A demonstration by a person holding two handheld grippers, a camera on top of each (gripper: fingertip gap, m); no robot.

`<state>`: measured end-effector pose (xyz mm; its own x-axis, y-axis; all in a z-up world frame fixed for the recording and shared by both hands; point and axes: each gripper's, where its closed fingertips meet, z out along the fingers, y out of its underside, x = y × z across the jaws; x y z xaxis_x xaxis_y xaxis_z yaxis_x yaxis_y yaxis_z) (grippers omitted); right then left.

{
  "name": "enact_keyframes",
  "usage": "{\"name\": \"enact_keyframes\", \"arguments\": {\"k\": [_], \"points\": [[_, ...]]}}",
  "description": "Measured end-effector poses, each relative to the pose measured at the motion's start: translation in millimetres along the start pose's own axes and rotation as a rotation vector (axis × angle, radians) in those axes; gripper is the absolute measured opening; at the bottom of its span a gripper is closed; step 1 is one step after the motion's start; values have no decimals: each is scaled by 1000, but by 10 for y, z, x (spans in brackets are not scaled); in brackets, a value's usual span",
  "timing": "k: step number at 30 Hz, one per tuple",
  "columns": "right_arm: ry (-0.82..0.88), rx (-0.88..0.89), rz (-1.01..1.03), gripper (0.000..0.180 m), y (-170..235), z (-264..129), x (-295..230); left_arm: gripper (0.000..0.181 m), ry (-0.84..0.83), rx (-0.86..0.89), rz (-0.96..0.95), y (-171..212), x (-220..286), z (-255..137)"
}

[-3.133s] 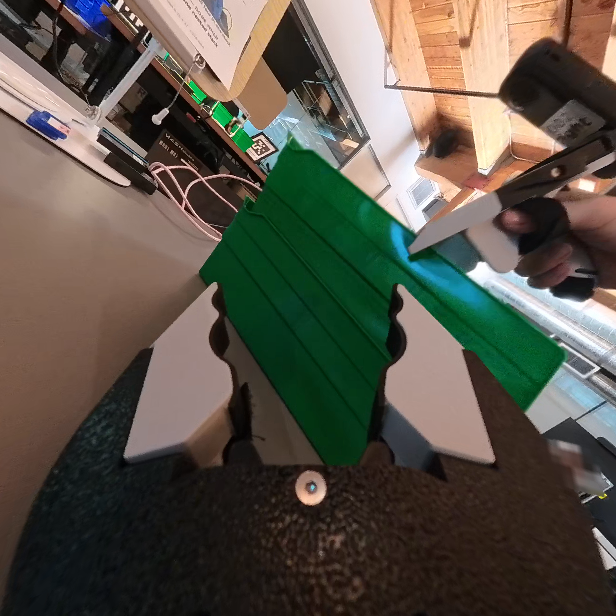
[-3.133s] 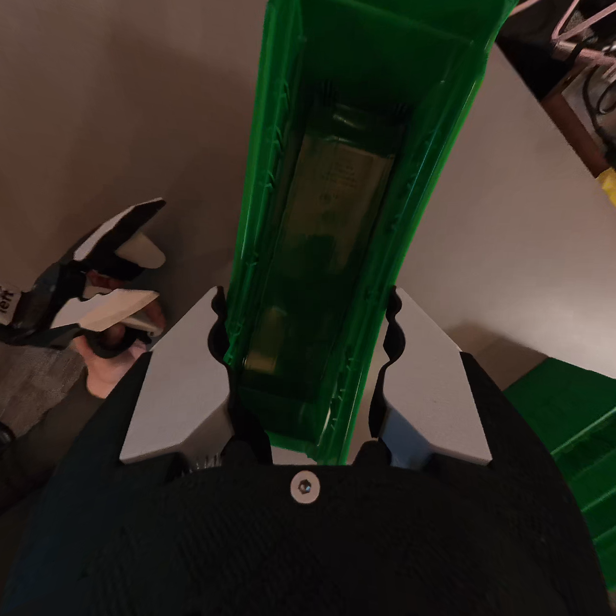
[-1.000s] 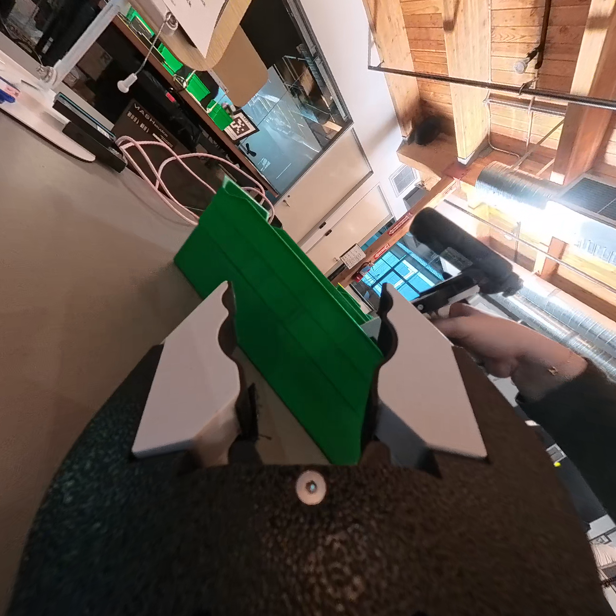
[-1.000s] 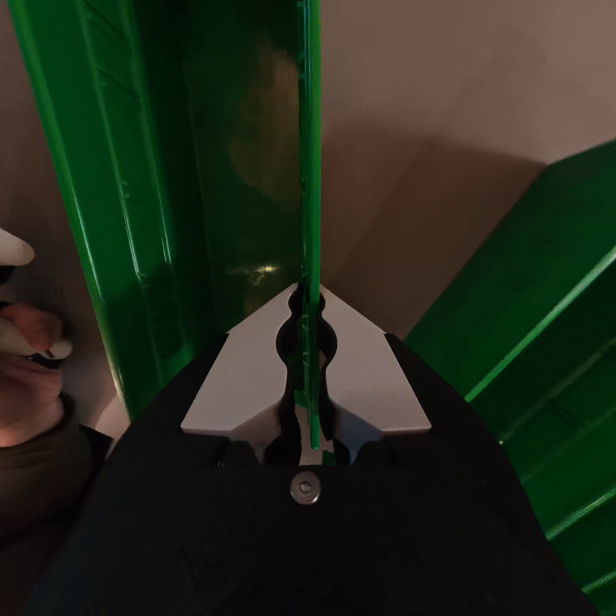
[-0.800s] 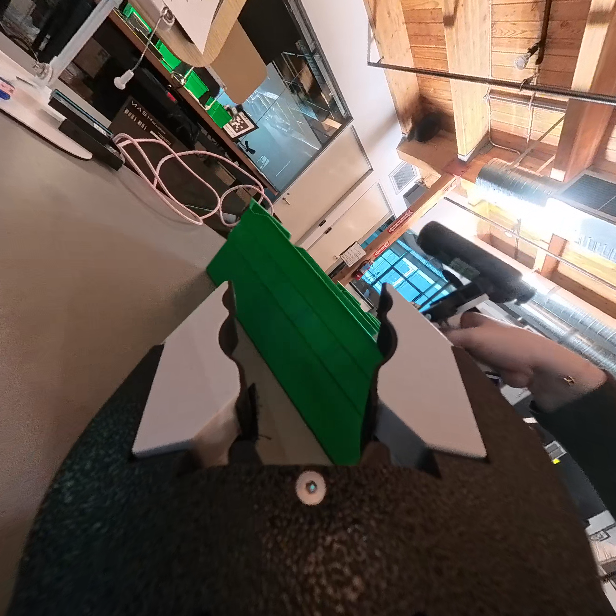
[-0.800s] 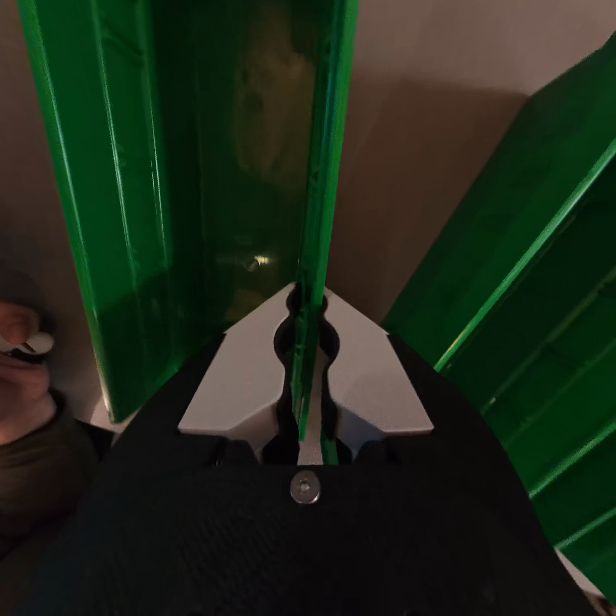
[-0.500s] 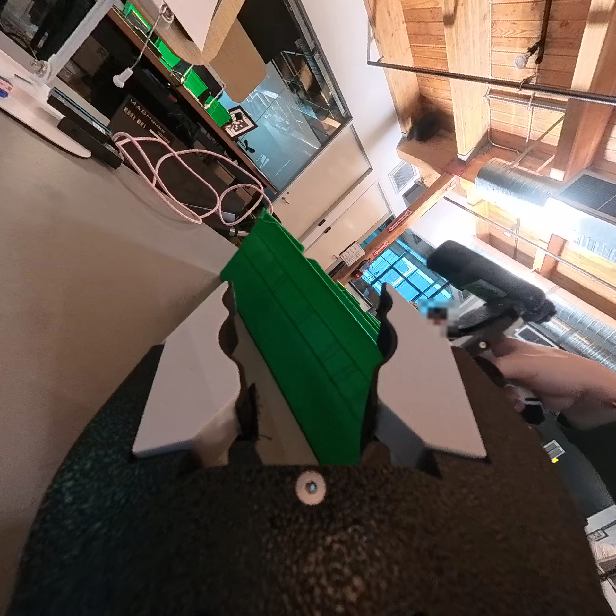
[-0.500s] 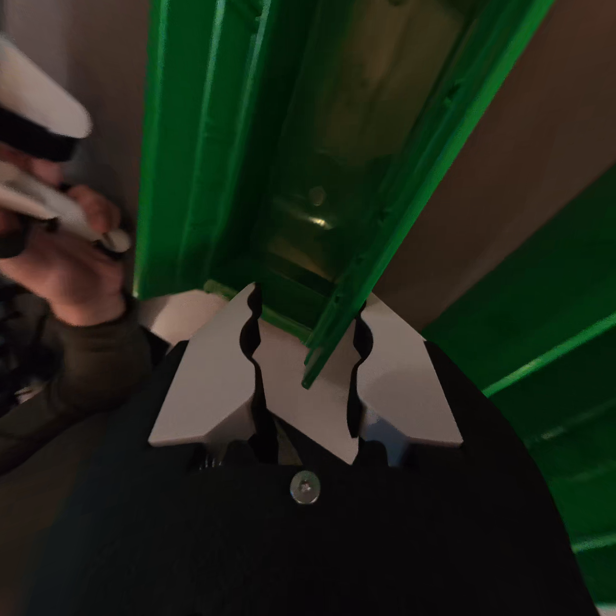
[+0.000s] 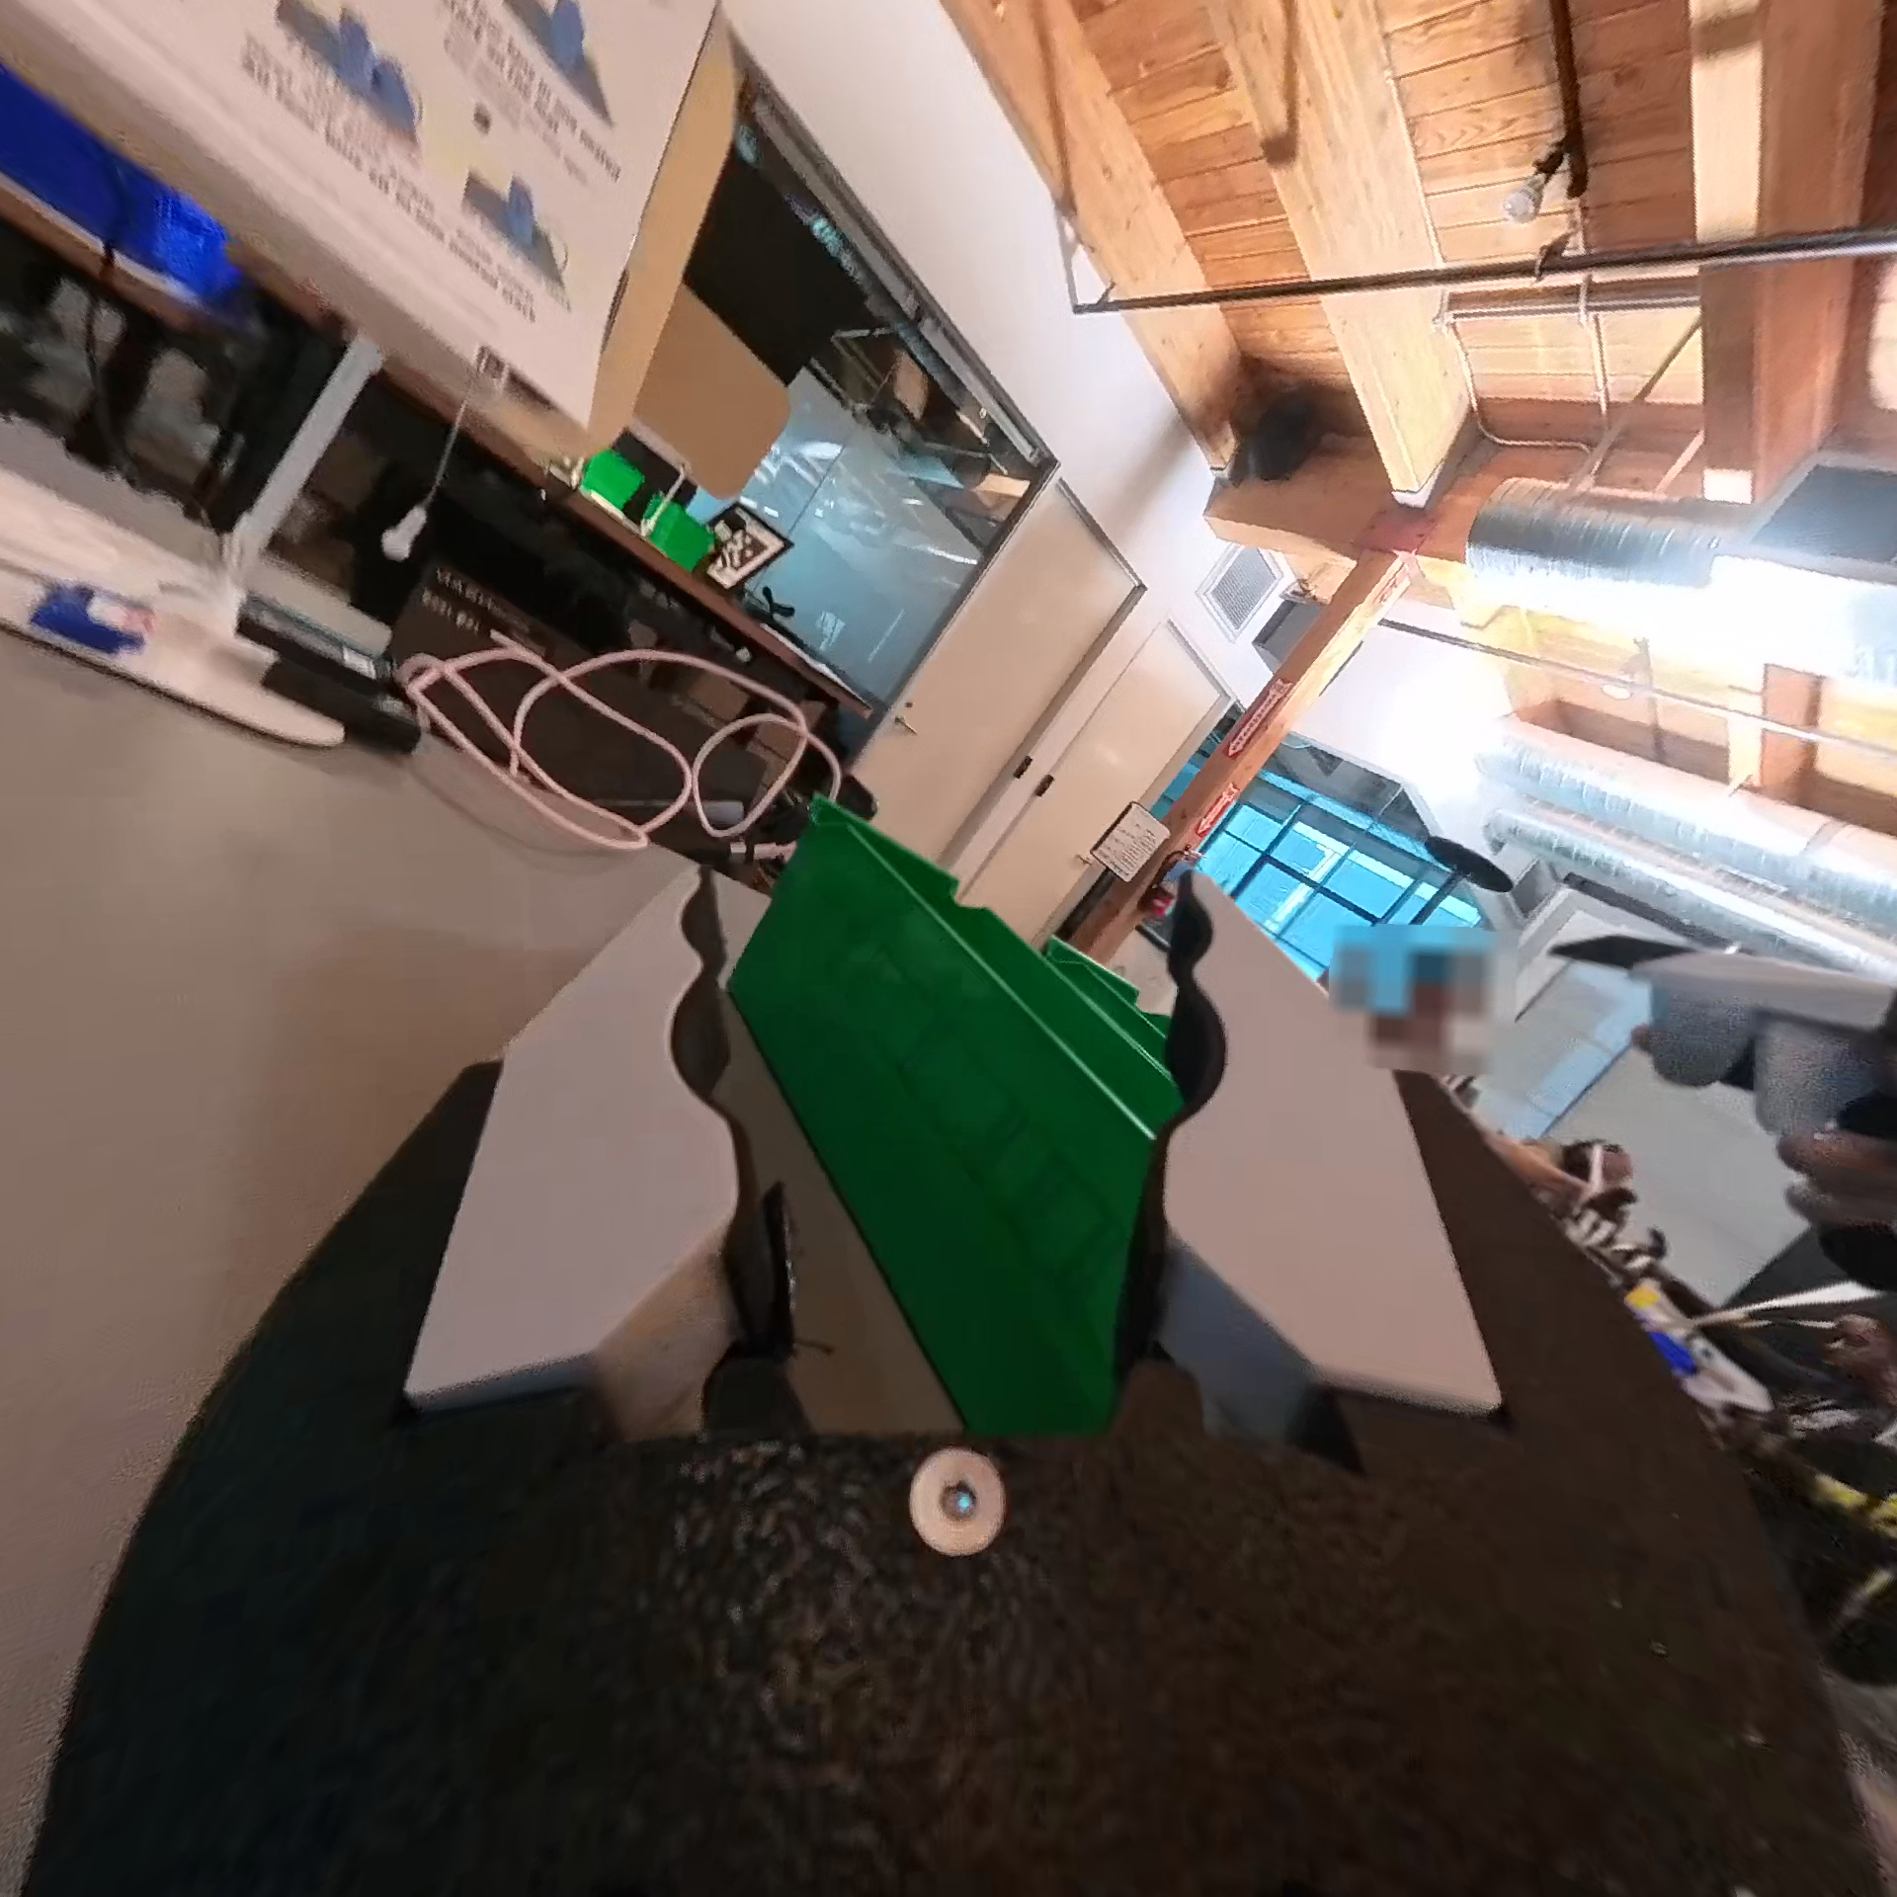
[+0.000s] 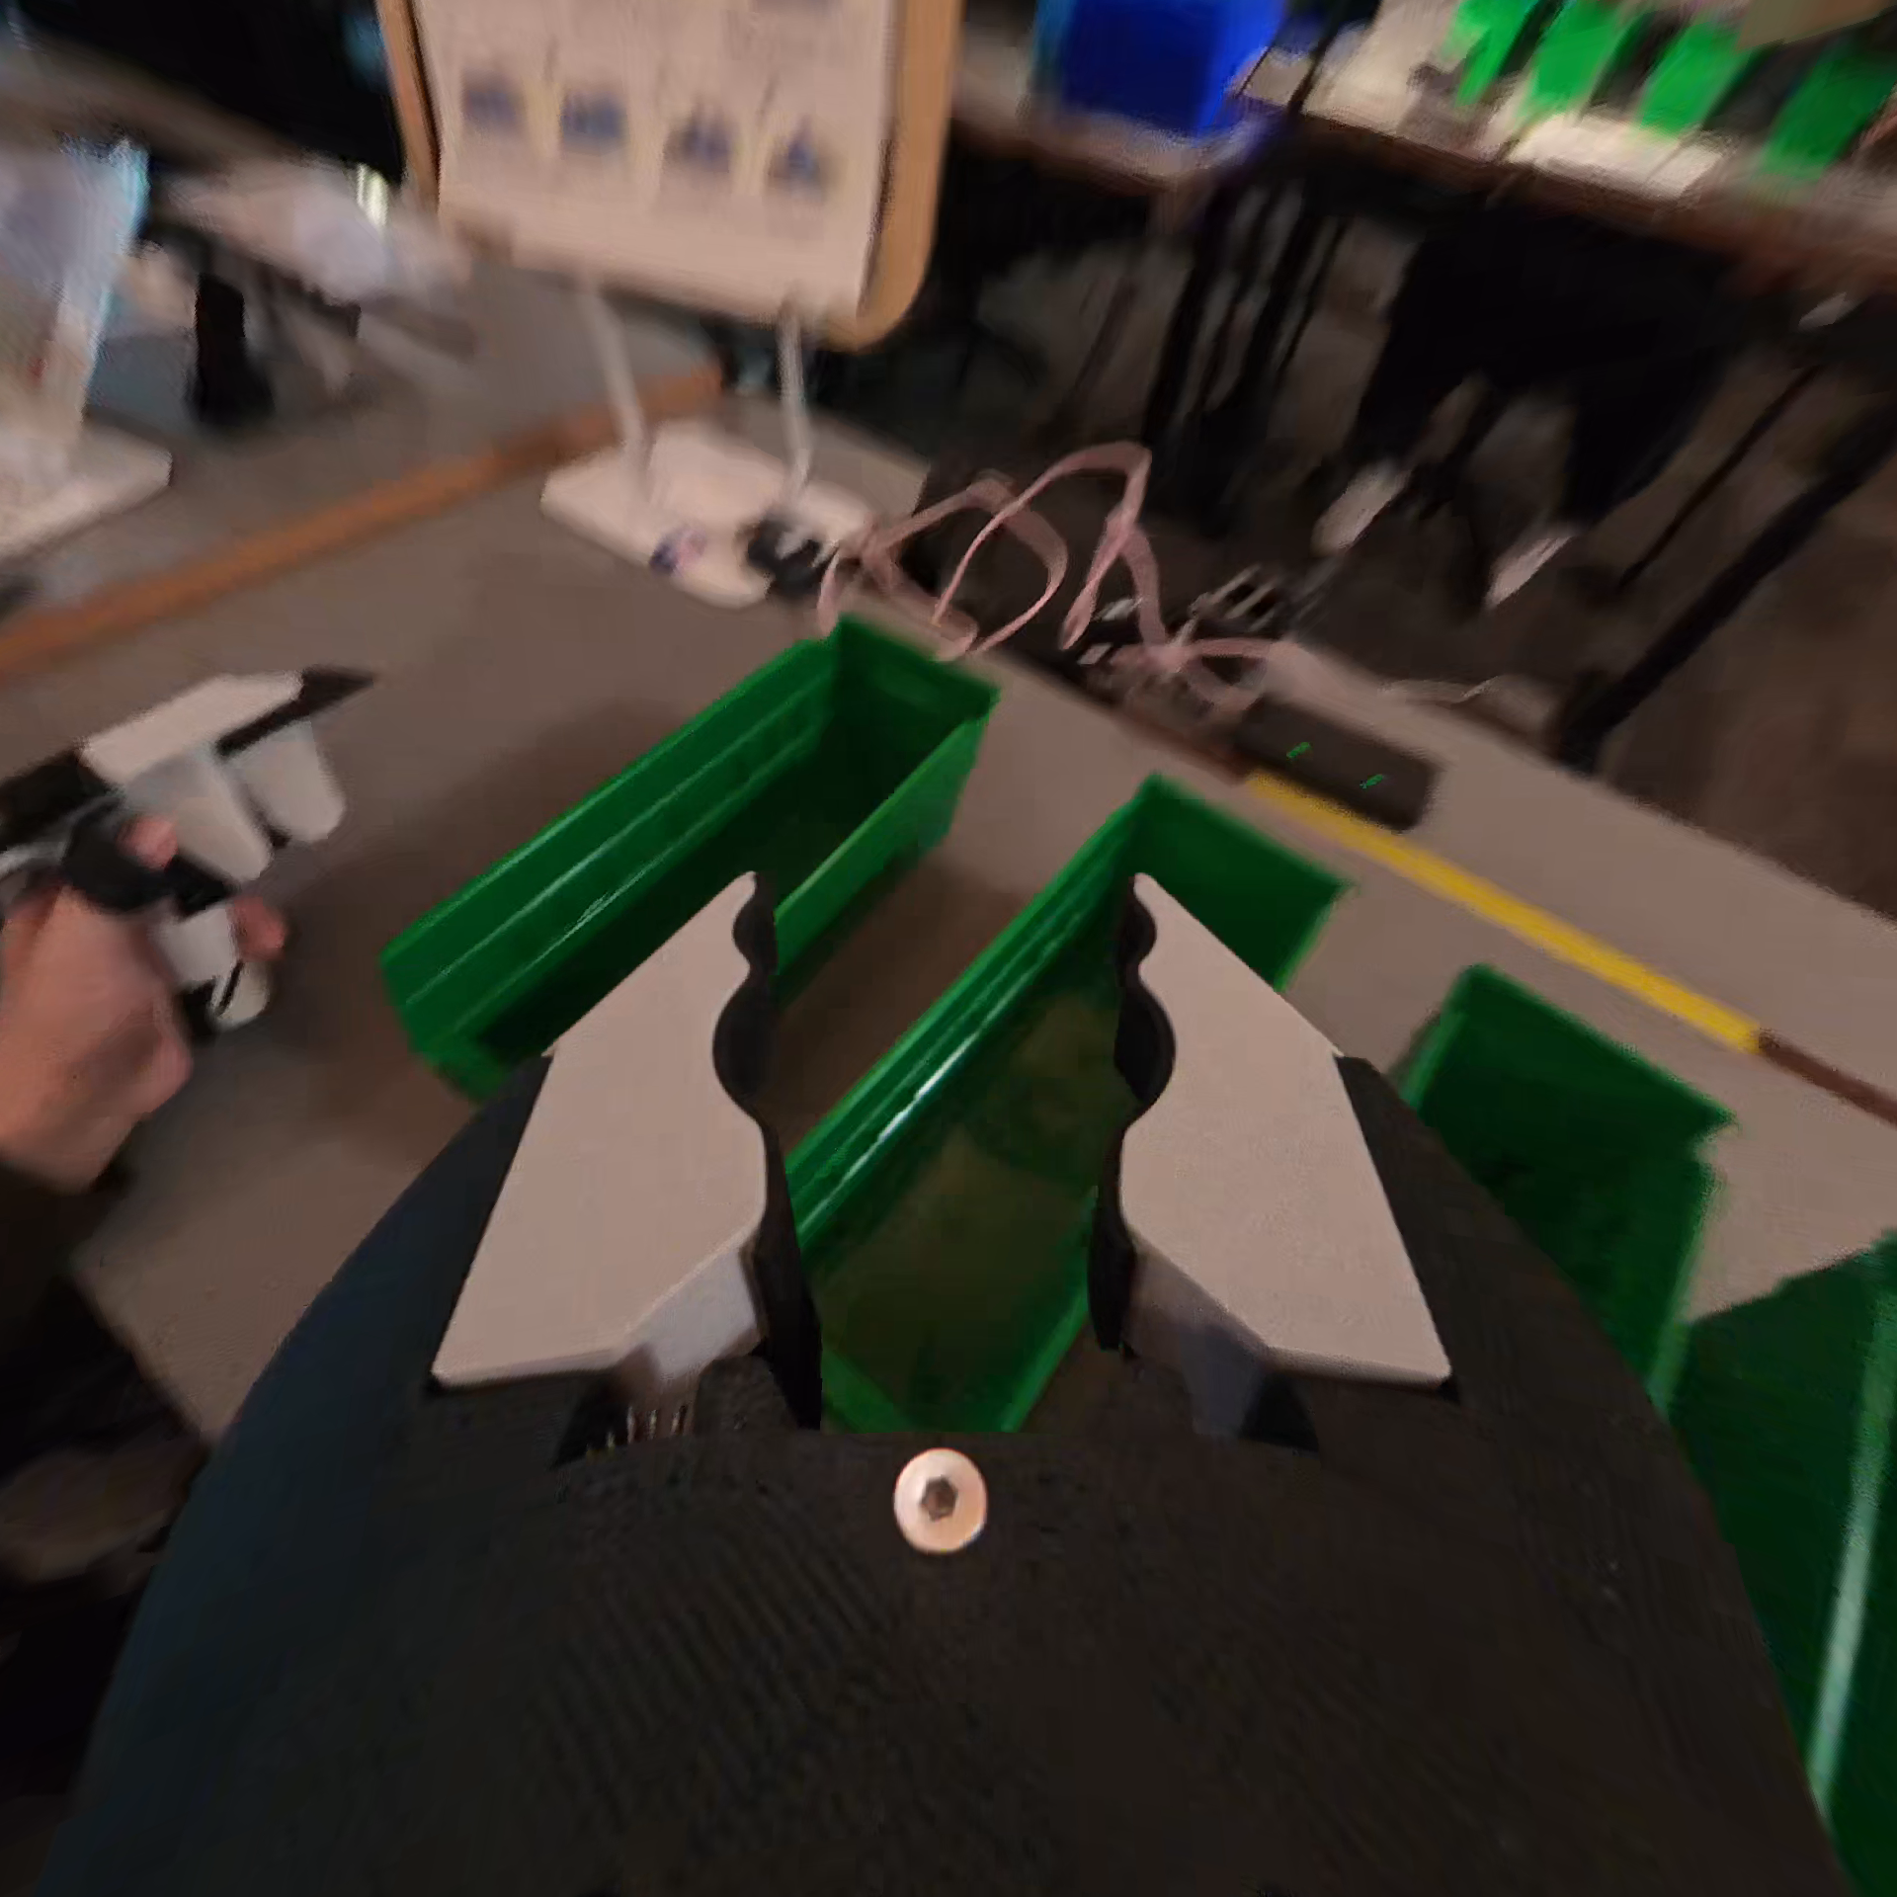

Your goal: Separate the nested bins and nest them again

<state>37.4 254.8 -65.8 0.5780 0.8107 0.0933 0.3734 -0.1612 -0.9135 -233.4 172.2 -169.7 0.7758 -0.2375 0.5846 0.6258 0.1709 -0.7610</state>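
- Grey worktop point(image 10: 534, 616) runs across the scene, with a cluttered workshop blurred behind it and a pink looped cable point(image 10: 1027, 534) lying at its far edge.
- Three long green plastic bins sit apart on it, side by side: a far-left bin point(image 10: 657, 862), a middle bin point(image 10: 1037, 1037) and a right bin point(image 10: 1540, 1119).
- More green plastic fills the near right corner point(image 10: 1827, 1437); whether that is another bin, I cannot tell.
- Right gripper point(image 10: 944, 903) hangs above the near end of the middle bin, jaws spread wide and holding nothing; the bin shows through the gap below them.
- Left gripper point(image 10: 236, 780) sits off to the left, just beside the far-left bin, a hand point(image 10: 92, 1027) around its handle.
- Its own camera looks low along that bin's ribbed side wall point(image 9: 955, 1109), which fills the gap between the white fingers point(image 9: 595, 1160). Jaws are parted; whether one finger touches the wall, I cannot tell.
- Judging by the layout, separation looks done: the bins stand single, upright and roughly parallel, which keeps every rim reachable.
- Re-nesting comes next, I reckon, and the right gripper is lined up for a long wall of the middle bin.
- Watch the thin walls: a pinch near one end could tip a long bin as it lifts.
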Motion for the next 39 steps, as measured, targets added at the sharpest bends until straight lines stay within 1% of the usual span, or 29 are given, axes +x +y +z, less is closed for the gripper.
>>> {"name": "enact_keyframes", "arguments": {"k": [2, 4, 6, 8, 9, 10, 11, 13, 15, 17, 19, 21, 22, 25, 29, 30, 34, 37, 39], "points": [[35, 157, 35, 69, -146, -292, 329, 82, 15, 25, 69, -89, 96, -19], [42, 284, 75, 80, -260, -545, 600, 89, -4, 42, 162, -196, 159, -36], [68, 373, 101, 99, -356, -750, 859, 103, -36, 67, 269, -324, 251, -66], [113, 444, 95, 114, -451, -931, 1079, 125, -76, 107, 348, -468, 390, -92], [135, 484, 79, 117, -507, -1025, 1161, 136, -91, 113, 345, -516, 475, -90], [157, 526, 59, 118, -566, -1124, 1226, 144, -95, 82, 313, -510, 569, -74], [175, 568, 37, 118, -624, -1224, 1275, 142, -82, 33, 277, -462, 684, -50], [197, 643, -5, 116, -716, -1413, 1326, 134, -27, -53, 250, -310, 979, 10], [223, 689, -30, 114, -749, -1571, 1381, 122, 13, -147, 264, -65, 1273, 99], [237, 737, -44, 113, -754, -1716, 1433, 107, 49, -263, 290, 266, 1559, 234], [231, 809, -49, 111, -760, -1867, 1477, 93, 73, -419, 336, 637, 1780, 410], [220, 884, -43, 106, -756, -2010, 1540, 82, 82, -578, 376, 965, 1918, 624], [215, 914, -40, 103, -745, -2065, 1576, 81, 82, -654, 377, 1109, 1974, 733], [210, 967, -21, 101, -709, -2157, 1735, 91, 58, -822, 340, 1456, 2084, 1094], [180, 970, 12, 101, -676, -2155, 1964, 152, -13, -1046, 278, 1935, 2057, 1471], [169, 969, 27, 101, -664, -2148, 2021, 159, -38, -1099, 297, 2044, 2011, 1542], [112, 990, 119, 101, -618, -2148, 2220, 159, -155, -1267, 362, 2338, 1777, 1769], [54, 992, 168, 101, -589, -2145, 2281, 159, -261, -1317, 386, 2439, 1642, 1868], [27, 999, 188, 101, -581, -2155, 2302, 159, -377, -1365, 405, 2475, 1494, 1837]]}}
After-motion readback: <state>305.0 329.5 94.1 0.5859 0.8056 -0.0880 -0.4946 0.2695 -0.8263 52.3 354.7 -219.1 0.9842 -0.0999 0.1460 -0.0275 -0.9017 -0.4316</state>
